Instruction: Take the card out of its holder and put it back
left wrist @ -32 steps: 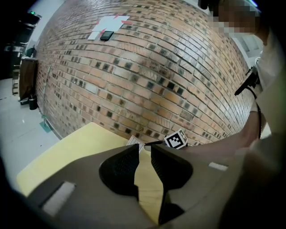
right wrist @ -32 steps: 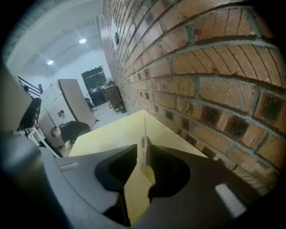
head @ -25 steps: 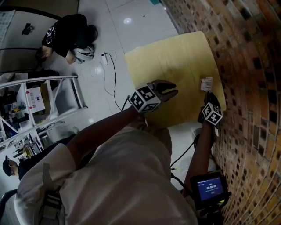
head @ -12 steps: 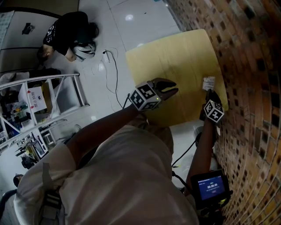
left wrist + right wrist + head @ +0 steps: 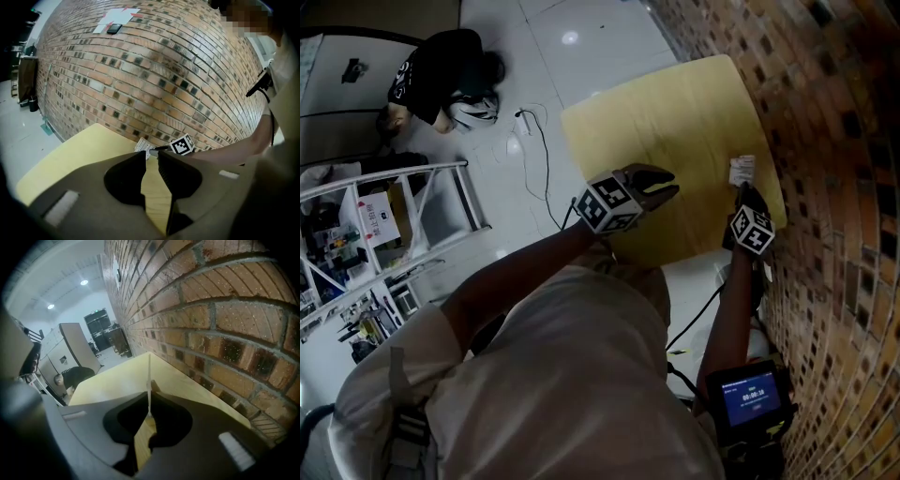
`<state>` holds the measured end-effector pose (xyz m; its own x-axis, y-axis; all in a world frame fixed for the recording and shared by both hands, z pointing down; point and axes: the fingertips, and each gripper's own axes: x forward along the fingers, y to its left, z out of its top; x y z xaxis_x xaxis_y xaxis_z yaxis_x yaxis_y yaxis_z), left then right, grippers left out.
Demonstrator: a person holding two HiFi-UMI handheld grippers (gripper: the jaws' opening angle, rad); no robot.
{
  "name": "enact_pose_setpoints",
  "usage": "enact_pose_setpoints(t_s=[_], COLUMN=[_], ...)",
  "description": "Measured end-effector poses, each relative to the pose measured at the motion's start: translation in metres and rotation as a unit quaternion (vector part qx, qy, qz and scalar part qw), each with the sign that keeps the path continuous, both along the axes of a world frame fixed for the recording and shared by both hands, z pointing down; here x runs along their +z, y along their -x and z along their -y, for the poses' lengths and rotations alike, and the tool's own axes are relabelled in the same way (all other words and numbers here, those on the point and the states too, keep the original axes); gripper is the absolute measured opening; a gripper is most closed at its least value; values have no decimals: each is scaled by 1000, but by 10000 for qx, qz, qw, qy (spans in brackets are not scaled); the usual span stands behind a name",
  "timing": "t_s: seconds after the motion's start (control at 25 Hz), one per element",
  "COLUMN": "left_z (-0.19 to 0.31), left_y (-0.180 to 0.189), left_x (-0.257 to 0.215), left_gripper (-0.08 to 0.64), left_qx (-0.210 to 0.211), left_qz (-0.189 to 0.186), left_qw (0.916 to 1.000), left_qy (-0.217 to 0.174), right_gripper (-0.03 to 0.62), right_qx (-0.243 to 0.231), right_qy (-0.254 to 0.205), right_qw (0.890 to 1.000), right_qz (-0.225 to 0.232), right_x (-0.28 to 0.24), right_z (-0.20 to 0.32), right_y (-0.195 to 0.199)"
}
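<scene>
A small white printed card (image 5: 741, 171) stands upright near the right edge of the yellow table (image 5: 666, 122), close to the brick wall. My right gripper (image 5: 741, 191) reaches it from the near side. In the right gripper view the card (image 5: 150, 378) shows edge-on as a thin white strip, pinched between the shut jaws of the right gripper (image 5: 150, 414). A low brownish holder (image 5: 155, 387) shows just behind the strip. My left gripper (image 5: 672, 188) hovers over the table's near middle, jaws a narrow gap apart and empty. In the left gripper view, past the left gripper (image 5: 151, 157), the card (image 5: 142, 145) is seen.
The brick wall (image 5: 825, 141) runs along the table's right side. A person in black (image 5: 441, 75) crouches on the white floor at the far left, with a cable (image 5: 536, 159) and a metal rack (image 5: 412, 216) nearby. A small screen (image 5: 750, 397) hangs by my right arm.
My right gripper has edged forward to the card and now sits against its near edge. The left gripper has barely moved.
</scene>
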<state>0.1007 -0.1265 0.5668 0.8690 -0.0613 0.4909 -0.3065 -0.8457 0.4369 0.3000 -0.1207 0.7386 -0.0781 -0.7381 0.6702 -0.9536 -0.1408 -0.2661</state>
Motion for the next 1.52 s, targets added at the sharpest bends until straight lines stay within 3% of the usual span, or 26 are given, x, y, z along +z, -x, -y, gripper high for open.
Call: enact_pose_setpoints(t_s=[0.92,1.16,1.52], left_z=[-9,-11,-11], left_y=[-9,-3,15], left_x=[6,2,-23], left_gripper=[103,103,103], left_qx=[58,18,-127], left_qz=[-23,-33,-218], left_qw=[9999,9998,9991], left_qy=[-122,-204,-355], right_gripper=[14,14,14], right_qx=[128,264,396], right_qy=[-425,-670,-1180], right_qw=[9988,9972,9920], right_qz=[-218,-211,-192], right_x=[-30,-55,-133], right_z=[4,-2,-24], right_y=[-17,-25,-19])
